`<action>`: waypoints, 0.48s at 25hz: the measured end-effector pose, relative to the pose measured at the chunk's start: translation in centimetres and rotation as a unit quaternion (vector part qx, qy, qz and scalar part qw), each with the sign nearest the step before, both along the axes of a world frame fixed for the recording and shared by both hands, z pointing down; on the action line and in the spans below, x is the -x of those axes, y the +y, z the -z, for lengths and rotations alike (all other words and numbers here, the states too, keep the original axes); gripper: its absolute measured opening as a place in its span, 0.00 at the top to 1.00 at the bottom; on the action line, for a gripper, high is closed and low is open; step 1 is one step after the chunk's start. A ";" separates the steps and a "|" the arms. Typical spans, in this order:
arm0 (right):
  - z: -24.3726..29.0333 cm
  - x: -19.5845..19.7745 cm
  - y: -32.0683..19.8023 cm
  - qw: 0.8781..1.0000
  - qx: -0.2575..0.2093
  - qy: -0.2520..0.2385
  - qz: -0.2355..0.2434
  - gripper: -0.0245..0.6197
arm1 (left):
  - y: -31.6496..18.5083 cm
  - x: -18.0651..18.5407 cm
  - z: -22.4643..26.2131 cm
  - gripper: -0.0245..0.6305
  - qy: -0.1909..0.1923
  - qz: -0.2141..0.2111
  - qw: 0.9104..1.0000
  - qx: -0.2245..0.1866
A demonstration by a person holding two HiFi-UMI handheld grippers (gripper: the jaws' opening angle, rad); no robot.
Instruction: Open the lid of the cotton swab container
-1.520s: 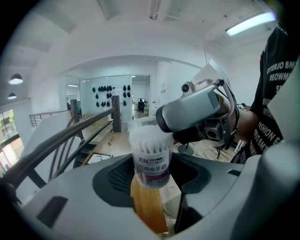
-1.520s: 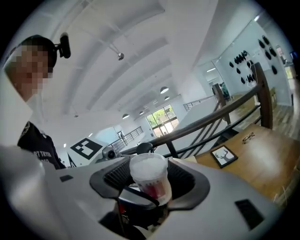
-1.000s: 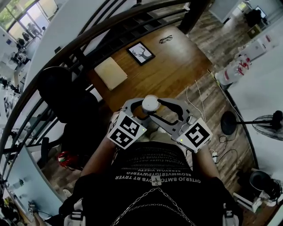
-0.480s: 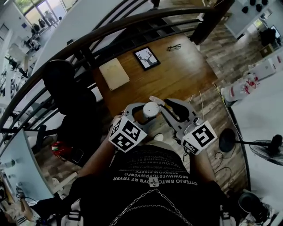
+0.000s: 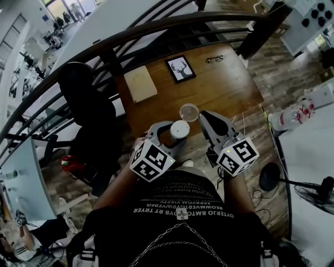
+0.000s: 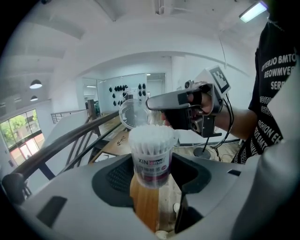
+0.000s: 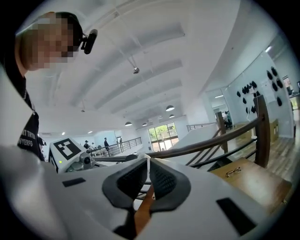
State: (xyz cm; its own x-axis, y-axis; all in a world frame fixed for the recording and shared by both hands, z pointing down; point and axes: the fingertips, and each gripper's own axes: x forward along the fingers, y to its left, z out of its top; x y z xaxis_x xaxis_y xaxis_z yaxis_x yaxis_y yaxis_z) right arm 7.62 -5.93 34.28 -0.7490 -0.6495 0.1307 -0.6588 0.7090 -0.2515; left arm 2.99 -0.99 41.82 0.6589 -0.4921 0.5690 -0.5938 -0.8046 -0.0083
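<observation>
Clear round lid point(image 5: 189, 112), apparently plastic, cylindrical cotton swab container point(image 6: 151, 161)

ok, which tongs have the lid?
The right tongs, shut on the clear lid at its rim; the left tongs grip the open cotton swab container.

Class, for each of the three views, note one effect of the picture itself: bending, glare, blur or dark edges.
Head view: the wide lens bends the railing into an arc. Left gripper view: the swab container is sharp, the lid behind it pale, a ceiling lamp glares, the corners go black. Right gripper view: the tool is soft; the far windows are blown bright.
</observation>
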 end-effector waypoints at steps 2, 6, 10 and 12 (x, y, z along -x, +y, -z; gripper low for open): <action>-0.6 -1.0 -0.2 1.000 0.012 -0.001 -0.006 0.92 | 0.0 -0.7 -0.1 0.56 0.001 0.003 1.000 -0.001; -1.0 -2.8 -0.6 1.000 0.027 -0.010 -0.006 0.92 | -0.2 -2.8 -0.2 0.56 -0.001 0.006 1.000 -0.005; -2.3 -5.2 -1.2 0.999 0.048 0.003 -0.008 0.93 | -0.8 -5.3 -0.5 0.56 -0.005 0.013 1.000 -0.007; -3.0 -6.4 -1.4 0.998 0.057 0.009 -0.010 0.94 | -1.0 -6.5 -1.0 0.56 -0.010 0.018 1.000 -0.006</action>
